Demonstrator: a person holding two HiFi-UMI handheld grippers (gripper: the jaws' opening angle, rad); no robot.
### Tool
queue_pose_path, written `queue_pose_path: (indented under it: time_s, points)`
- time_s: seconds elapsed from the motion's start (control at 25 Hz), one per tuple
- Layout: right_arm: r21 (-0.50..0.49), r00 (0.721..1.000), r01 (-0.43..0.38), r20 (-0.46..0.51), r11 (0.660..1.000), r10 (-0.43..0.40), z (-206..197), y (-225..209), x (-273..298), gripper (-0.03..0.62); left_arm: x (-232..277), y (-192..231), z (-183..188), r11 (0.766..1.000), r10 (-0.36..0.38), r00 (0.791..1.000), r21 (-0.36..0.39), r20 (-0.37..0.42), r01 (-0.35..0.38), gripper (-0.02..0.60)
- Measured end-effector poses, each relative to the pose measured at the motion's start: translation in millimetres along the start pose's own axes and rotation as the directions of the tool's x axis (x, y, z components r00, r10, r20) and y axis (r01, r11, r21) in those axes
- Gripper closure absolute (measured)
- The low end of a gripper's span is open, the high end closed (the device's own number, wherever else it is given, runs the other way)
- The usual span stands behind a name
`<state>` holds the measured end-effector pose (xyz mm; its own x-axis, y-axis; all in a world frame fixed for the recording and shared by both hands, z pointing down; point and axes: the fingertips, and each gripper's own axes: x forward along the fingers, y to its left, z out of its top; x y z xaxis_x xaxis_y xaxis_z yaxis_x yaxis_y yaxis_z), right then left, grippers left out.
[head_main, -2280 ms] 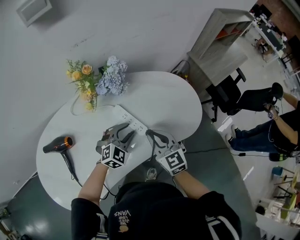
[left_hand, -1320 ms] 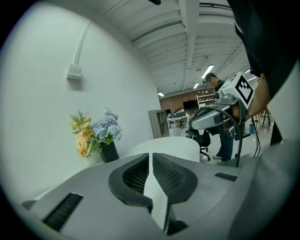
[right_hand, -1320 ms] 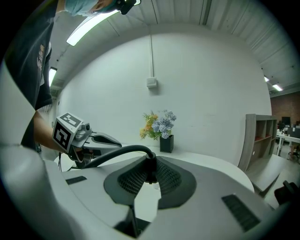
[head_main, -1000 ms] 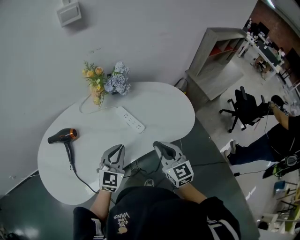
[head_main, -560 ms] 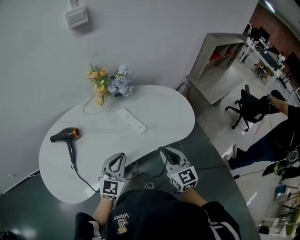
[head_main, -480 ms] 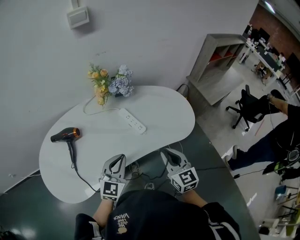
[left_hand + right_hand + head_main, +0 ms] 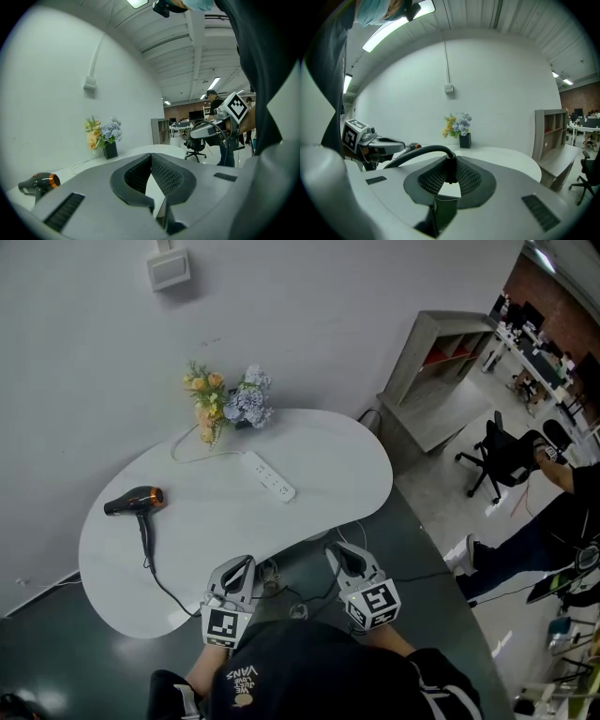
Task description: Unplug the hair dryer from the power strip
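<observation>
The right gripper (image 7: 448, 179) is clamped on the black plug (image 7: 450, 168) of the hair dryer's cord, its ribbed pads (image 7: 468, 178) pinching the plug from both sides. The black cord (image 7: 412, 153) arcs away from the plug toward the left of the right gripper view. The left gripper (image 7: 151, 159) has its jaws pressed together with nothing between them. Both grippers are held side by side just off the near edge of the white table (image 7: 328, 442), pointing toward it.

The hair dryer (image 7: 131, 502) (black body, orange band at one end) lies on its side near the table's left end. Its cord runs from the handle across the tabletop and off the near edge. The white power strip (image 7: 269, 475) lies flat near the middle of the table, well apart from both grippers and from the plug. Its thin white lead curves toward a vase of yellow and blue flowers (image 7: 228, 401) standing at the far edge by the wall. A small white box (image 7: 169, 269) is mounted on the wall above. A grey shelf unit (image 7: 433, 367) and a black office chair (image 7: 502, 457) stand on the floor to the right
</observation>
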<state>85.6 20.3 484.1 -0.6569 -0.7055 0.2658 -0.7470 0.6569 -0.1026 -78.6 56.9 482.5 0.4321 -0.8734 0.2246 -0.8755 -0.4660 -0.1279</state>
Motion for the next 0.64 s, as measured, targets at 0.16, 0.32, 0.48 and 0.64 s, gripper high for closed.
queue_pose_path:
  time_s: [0.16,0.32,0.48,0.64]
  points:
    - [0.004,1.0,-0.002,-0.009,1.0,0.002,-4.6,0.2,-2.4,0.522,-4.2,-4.4,-2.5,1.0,-0.002,1.0,-0.01,-0.005,0.002,0.561]
    - [0.006,1.0,0.0,-0.01,1.0,0.0,-6.7,0.6,-3.7,0.522,-4.6,-5.9,-0.1,1.0,-0.001,1.0,-0.02,0.007,0.001,0.561]
    - [0.01,1.0,0.01,-0.006,1.0,-0.01,-6.4,-2.8,-5.7,0.523,-1.3,-9.7,0.2,1.0,-0.005,1.0,-0.016,0.002,0.005,0.561]
    - [0.017,1.0,0.017,-0.005,1.0,-0.017,-5.8,-5.1,-7.0,0.522,2.0,-13.1,2.0,1.0,-0.01,1.0,-0.018,0.002,0.01,0.561]
